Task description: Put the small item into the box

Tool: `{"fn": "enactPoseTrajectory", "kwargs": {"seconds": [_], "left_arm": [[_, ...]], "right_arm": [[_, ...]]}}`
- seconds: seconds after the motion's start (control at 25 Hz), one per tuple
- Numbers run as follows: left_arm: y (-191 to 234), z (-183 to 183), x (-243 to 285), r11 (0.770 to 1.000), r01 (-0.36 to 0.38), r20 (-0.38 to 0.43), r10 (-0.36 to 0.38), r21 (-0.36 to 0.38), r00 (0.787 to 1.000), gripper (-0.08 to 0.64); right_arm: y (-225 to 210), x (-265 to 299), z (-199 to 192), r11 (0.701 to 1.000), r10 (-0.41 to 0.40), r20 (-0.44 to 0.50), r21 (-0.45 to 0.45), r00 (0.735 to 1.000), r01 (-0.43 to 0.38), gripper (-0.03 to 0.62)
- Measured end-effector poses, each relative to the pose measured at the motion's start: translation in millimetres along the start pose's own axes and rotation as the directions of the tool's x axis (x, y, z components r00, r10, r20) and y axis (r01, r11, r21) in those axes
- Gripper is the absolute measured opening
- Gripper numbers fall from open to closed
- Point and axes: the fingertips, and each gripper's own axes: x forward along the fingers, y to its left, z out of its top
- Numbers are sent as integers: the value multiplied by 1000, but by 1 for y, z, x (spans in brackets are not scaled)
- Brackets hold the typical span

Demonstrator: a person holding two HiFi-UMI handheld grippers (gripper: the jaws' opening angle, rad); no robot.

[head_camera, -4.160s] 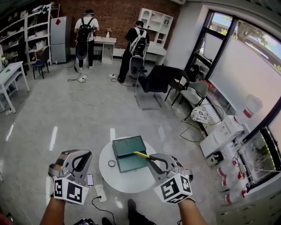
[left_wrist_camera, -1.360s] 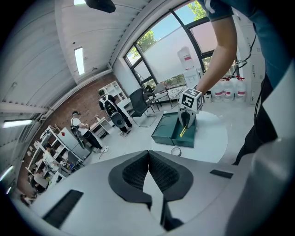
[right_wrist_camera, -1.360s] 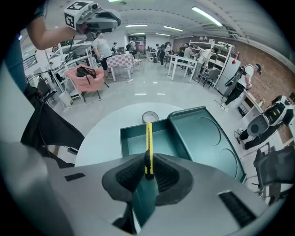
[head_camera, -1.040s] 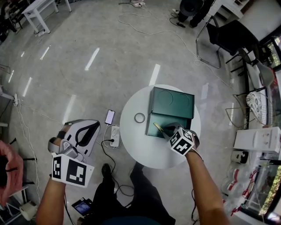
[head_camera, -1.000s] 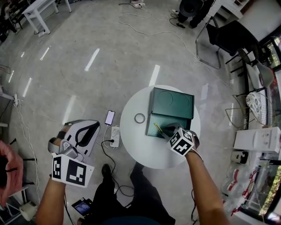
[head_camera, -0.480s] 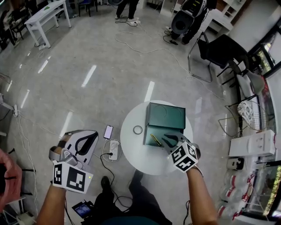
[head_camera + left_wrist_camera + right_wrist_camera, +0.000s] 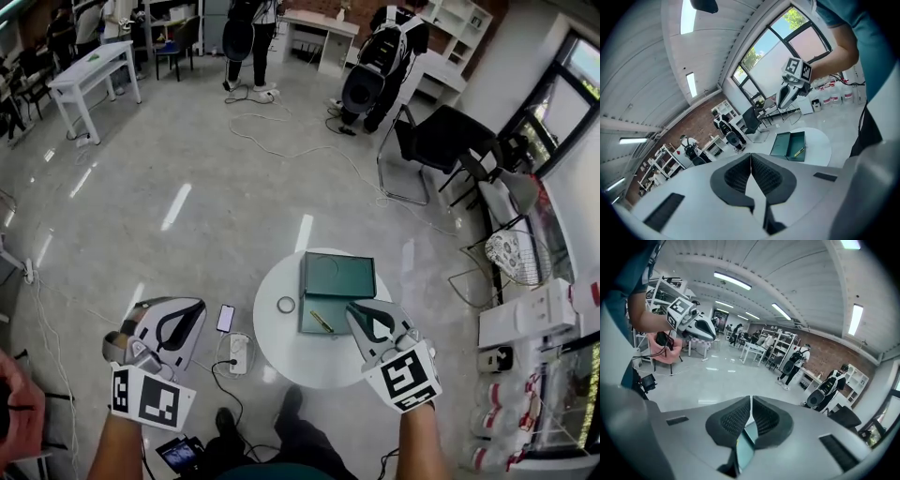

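Two hand-held grippers, each with its jaws pressed together on nothing. The left hand-held gripper [image 7: 183,314] is held out to the left of the round white surface [image 7: 281,352]. The right hand-held gripper [image 7: 364,314] is over the near right corner of the open green box [image 7: 337,277]. The small yellow item [image 7: 321,322] lies inside that box. A ring [image 7: 286,305] lies just left of it.

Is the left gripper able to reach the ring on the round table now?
Probably yes: the ring lies alone on the table, left of the green box, on the side of the left gripper, nothing between. Its jaws are shut and must open.
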Motion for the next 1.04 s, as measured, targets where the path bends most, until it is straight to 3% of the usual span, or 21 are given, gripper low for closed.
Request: {"fn": "enactPoseTrajectory", "kwargs": {"seconds": [0.12, 0.32, 0.68, 1.04], "left_arm": [[8, 16, -26, 1000, -18, 30, 18, 6, 999, 20], [11, 39, -60, 999, -30, 82, 27, 31, 996, 20], [10, 62, -104, 997, -32, 157, 19, 77, 987, 20], [9, 75, -133, 995, -19, 192, 0, 102, 981, 20]], "right_arm": [[2, -39, 39, 997, -53, 45, -53, 998, 56, 38], [14, -93, 79, 989, -136, 81, -55, 987, 141, 38], [41, -151, 99, 971, -233, 61, -42, 971, 236, 38], [62, -180, 115, 962, -268, 47, -36, 962, 270, 38]]}}
